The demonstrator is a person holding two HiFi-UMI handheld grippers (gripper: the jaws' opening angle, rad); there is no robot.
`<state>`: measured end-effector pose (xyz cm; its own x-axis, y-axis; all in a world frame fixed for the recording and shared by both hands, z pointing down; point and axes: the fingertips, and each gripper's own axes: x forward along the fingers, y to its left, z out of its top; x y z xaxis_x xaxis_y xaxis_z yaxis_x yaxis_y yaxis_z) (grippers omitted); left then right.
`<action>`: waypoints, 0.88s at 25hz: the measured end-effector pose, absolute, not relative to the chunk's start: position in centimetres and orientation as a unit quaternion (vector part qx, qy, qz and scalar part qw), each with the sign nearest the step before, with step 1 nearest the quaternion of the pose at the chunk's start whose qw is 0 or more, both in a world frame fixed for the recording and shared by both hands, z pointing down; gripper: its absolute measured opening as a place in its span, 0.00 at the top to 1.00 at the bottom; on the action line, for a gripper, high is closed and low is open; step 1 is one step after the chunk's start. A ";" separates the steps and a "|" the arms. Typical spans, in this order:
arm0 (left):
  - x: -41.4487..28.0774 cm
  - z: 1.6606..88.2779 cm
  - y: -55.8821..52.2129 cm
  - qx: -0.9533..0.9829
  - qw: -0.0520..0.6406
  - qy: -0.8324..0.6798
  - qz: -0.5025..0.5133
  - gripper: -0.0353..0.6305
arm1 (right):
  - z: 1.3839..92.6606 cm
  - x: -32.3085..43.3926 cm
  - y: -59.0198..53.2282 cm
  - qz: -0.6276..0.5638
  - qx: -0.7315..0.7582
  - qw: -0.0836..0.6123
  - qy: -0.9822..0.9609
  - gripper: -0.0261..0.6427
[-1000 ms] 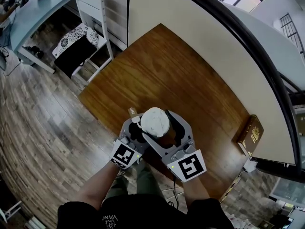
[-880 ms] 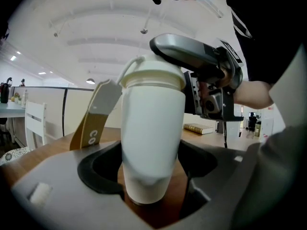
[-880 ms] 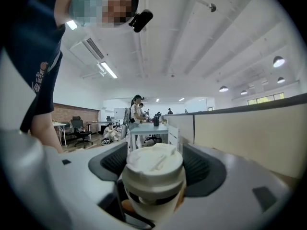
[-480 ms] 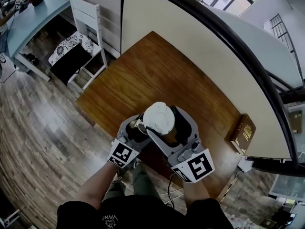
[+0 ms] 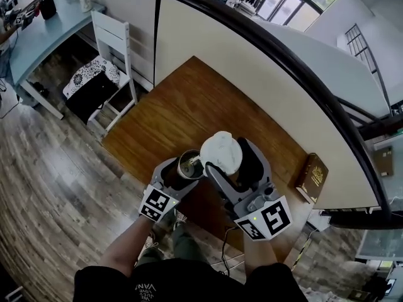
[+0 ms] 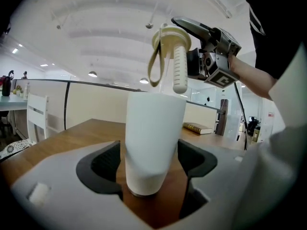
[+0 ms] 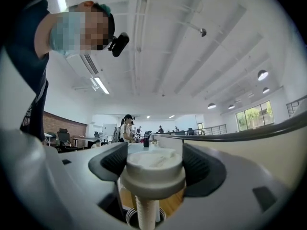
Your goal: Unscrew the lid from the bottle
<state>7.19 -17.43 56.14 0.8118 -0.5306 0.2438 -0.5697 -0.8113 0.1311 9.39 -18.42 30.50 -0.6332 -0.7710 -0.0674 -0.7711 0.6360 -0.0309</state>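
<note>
Over wooden table (image 5: 189, 99), left hand-held gripper (image 6: 149, 163) clamps bottle (image 6: 154, 123); right hand-held gripper (image 7: 154, 166) pinches lid (image 5: 221, 153).

The bottle (image 6: 153, 143) stands on the table (image 5: 189, 106), gripped between the jaws of the left gripper (image 5: 186, 168). The lid (image 7: 154, 169), clamped in the right gripper (image 5: 232, 162), hangs above and just right of the bottle. A book (image 5: 313, 178) lies well right.

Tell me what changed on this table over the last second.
The right gripper has lifted the lid off the bottle and carried it to the right, so the bottle's open mouth now shows. The left gripper stays shut on the bottle, which still stands on the table. The book lies at the table's right edge as before.
</note>
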 end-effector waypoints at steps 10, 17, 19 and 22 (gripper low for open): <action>2.6 51.7 -15.6 0.939 0.099 -0.327 0.044 0.40 | 30.9 11.3 -16.0 -0.014 -0.464 0.037 0.885 0.47; -0.5 47.4 -13.9 0.930 0.106 -0.351 0.006 0.41 | 32.8 12.7 -13.5 -0.044 -0.497 0.041 0.866 0.47; -1.0 46.3 -13.6 0.931 0.088 -0.354 -0.009 0.41 | 33.0 13.2 -12.7 -0.047 -0.507 0.046 0.859 0.47; -1.5 44.7 -13.0 0.931 0.074 -0.355 -0.026 0.41 | 33.0 14.1 -11.7 -0.049 -0.523 0.060 0.849 0.47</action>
<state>-1.53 -12.97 44.71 0.7462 -0.6657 0.0040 -0.6579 -0.7365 0.1571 14.08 -11.66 33.01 -0.4450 -0.8941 -0.0507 -0.8824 0.4474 -0.1453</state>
